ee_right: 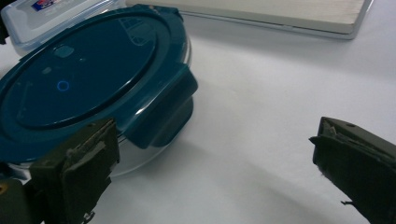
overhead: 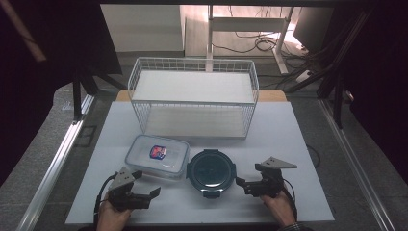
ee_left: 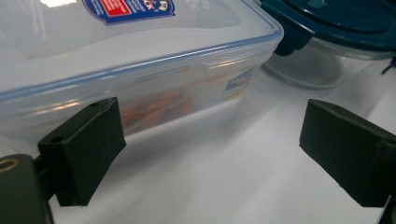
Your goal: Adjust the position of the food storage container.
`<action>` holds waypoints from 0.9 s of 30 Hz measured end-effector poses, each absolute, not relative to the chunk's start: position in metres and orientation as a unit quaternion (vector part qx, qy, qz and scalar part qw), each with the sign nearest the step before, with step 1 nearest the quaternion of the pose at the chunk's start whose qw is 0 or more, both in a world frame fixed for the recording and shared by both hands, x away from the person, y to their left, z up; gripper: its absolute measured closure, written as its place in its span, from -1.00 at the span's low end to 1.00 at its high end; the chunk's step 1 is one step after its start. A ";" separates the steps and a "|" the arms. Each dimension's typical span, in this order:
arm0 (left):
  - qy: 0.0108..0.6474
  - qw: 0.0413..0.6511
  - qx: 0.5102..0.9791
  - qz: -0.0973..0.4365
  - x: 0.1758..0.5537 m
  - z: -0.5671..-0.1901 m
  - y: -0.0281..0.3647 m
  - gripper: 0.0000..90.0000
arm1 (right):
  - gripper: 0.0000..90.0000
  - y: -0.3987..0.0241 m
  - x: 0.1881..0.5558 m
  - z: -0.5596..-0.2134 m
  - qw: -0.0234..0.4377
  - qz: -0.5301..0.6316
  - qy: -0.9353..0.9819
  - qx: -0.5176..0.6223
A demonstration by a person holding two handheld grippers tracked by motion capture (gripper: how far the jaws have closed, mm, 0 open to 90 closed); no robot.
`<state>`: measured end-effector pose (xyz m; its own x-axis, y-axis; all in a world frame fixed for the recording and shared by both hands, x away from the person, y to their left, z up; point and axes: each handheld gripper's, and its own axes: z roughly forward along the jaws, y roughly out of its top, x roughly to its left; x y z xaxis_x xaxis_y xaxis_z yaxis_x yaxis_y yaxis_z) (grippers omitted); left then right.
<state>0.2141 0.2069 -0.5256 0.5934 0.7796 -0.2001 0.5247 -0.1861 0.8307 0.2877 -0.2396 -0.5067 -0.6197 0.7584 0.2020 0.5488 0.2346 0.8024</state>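
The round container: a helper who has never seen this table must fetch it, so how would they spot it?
Start at the white wire basket at the table's far side. Nearer, two containers sit side by side; take the round clear container with the dark teal clip-on lid, not the rectangular clear plastic box with the red-and-blue sticker.

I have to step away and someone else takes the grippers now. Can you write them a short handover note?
Left gripper: open, holding nothing, low on the table beside the near side of the rectangular clear container.
Right gripper: open, holding nothing, just beside the round container with the dark teal lid.
Both containers stand side by side on the white table, lids on, in front of the wire basket, which has nothing in it.
Done: nothing gripped or moved.
Left: probably grip each container and lift it into the basket.
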 end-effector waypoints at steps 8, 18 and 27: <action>0.427 0.467 0.763 0.134 0.212 -0.525 0.206 -0.83 | -1.00 -0.240 0.288 -0.505 0.128 0.458 0.767 0.432; 0.420 0.462 0.770 0.132 0.212 -0.526 0.205 -0.83 | -1.00 -0.240 0.288 -0.504 0.127 0.459 0.765 0.433; 0.420 0.461 0.770 0.136 0.212 -0.525 0.204 -0.83 | -1.00 -0.238 0.288 -0.496 0.119 0.444 0.775 0.434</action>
